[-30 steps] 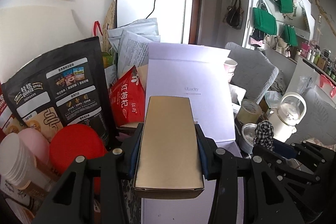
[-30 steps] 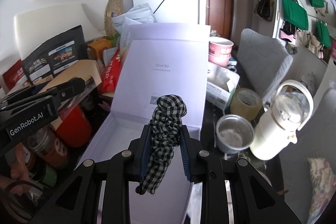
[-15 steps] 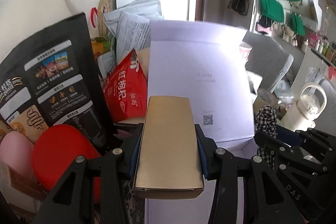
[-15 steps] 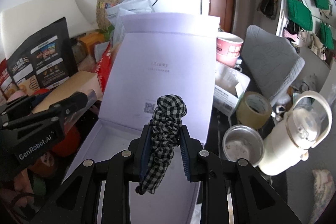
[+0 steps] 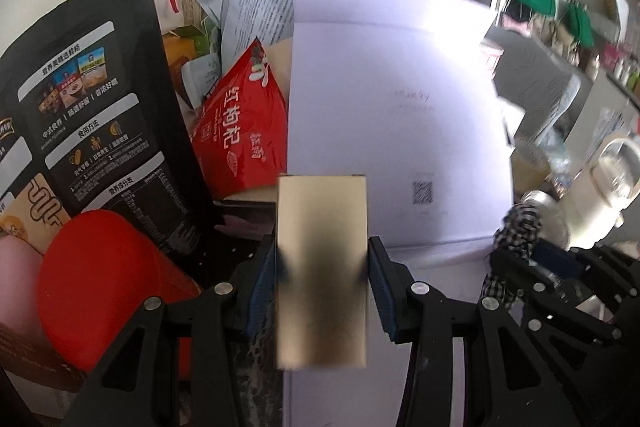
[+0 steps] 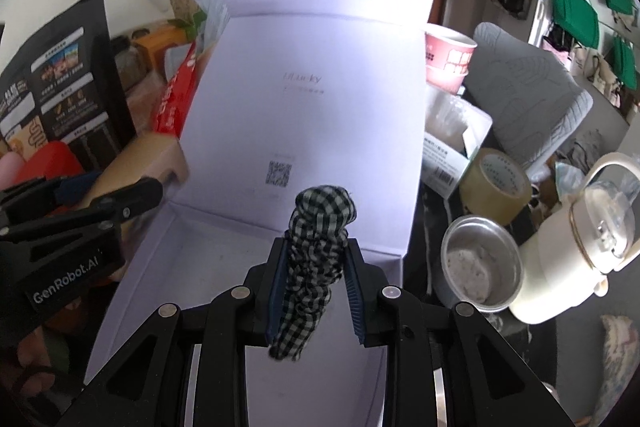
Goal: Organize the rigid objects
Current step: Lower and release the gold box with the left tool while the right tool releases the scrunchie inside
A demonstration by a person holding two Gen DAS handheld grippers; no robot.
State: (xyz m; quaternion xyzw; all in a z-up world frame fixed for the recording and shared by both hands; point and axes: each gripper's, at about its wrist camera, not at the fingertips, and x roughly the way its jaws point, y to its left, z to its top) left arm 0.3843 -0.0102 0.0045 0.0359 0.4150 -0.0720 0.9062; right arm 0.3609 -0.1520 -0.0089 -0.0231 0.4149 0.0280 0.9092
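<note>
My left gripper [image 5: 322,263] is shut on a flat gold box [image 5: 322,267], held level at the left edge of the open white gift box [image 5: 400,131]. My right gripper [image 6: 316,267] is shut on a black-and-white checked scrunchie [image 6: 320,227] above the white box's empty tray [image 6: 224,267]. The box lid [image 6: 316,75] stands upright behind the tray. In the right wrist view the left gripper [image 6: 132,199] and gold box [image 6: 144,163] show at the tray's left edge. The scrunchie [image 5: 516,231] and right gripper show at the right of the left wrist view.
Left of the box stand a black food pouch [image 5: 80,115], a red pouch [image 5: 240,131] and a red lid [image 5: 104,283]. To its right are a steel cup [image 6: 480,263], a tape roll [image 6: 496,183], a cream kettle [image 6: 588,239] and pink cups [image 6: 448,59].
Both grippers have moved forward and down toward the white box, which now fills more of each view. Both keep their hold.
</note>
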